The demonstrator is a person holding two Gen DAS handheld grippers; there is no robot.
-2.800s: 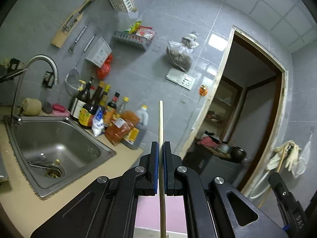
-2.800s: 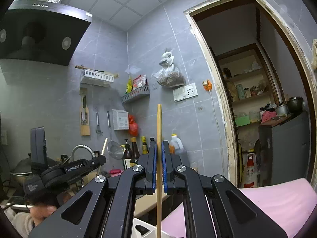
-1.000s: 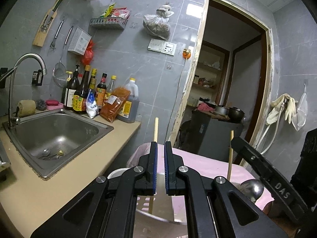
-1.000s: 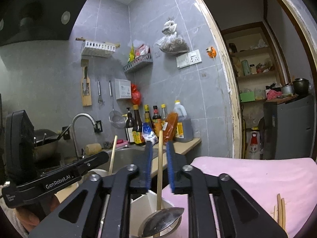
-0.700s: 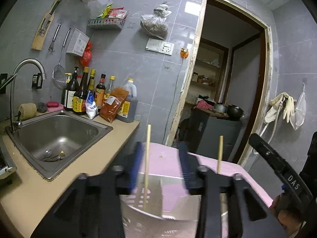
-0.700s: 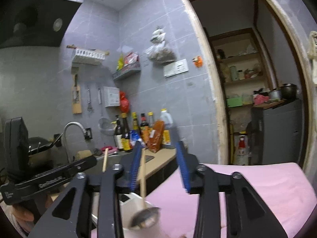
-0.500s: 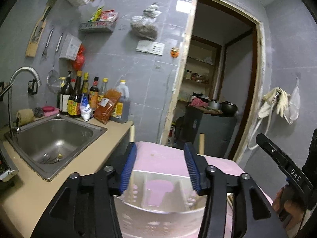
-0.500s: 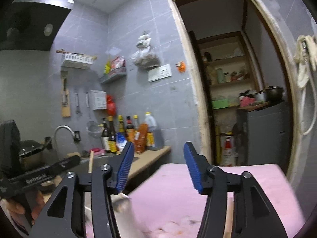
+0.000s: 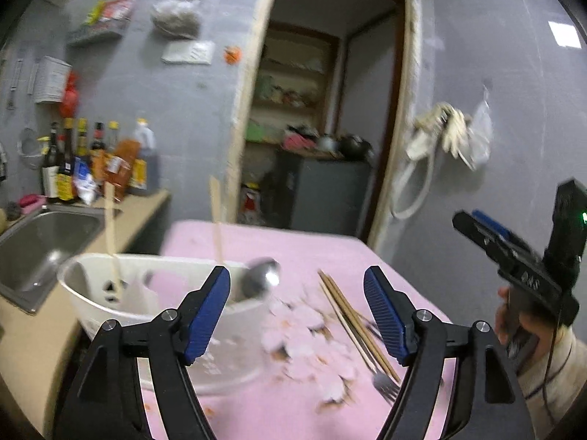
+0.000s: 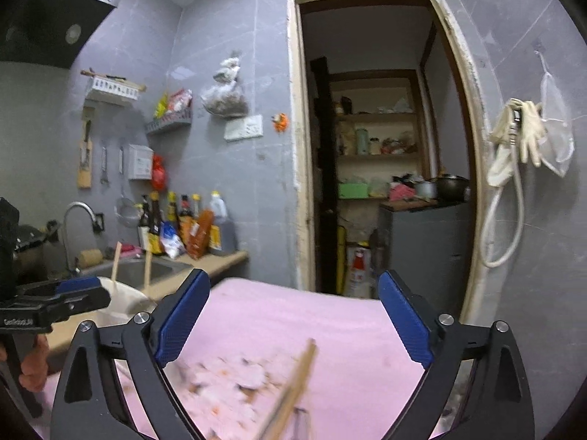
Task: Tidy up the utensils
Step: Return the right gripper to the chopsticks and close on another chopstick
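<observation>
White holder (image 9: 110, 315) at nine o'clock stands two wooden-handled utensils (image 9: 219, 216) upright for storage. Left gripper (image 9: 297, 304) and right gripper (image 10: 293, 319) are both spread, empty. Chopsticks (image 9: 352, 315) and fork (image 9: 385, 385) lie at three o'clock, unsorted.

Left tool (image 9: 297, 310): black arms, blue ribbed pads (image 9: 207, 304); right tool (image 10: 293, 324): same black and blue. Surface (image 9: 293, 253) covered in pink cloth with pale floral print. Holder (image 9: 121, 308) white; chopsticks (image 9: 354, 324) light wood-tan; spoon (image 9: 260, 280) and fork (image 9: 385, 383) silver metal. Wall tiles (image 10: 227, 36) grey; counter (image 9: 33, 333) beige; sink (image 9: 40, 234) steel grey; hanging gloves (image 10: 521, 135) cream
</observation>
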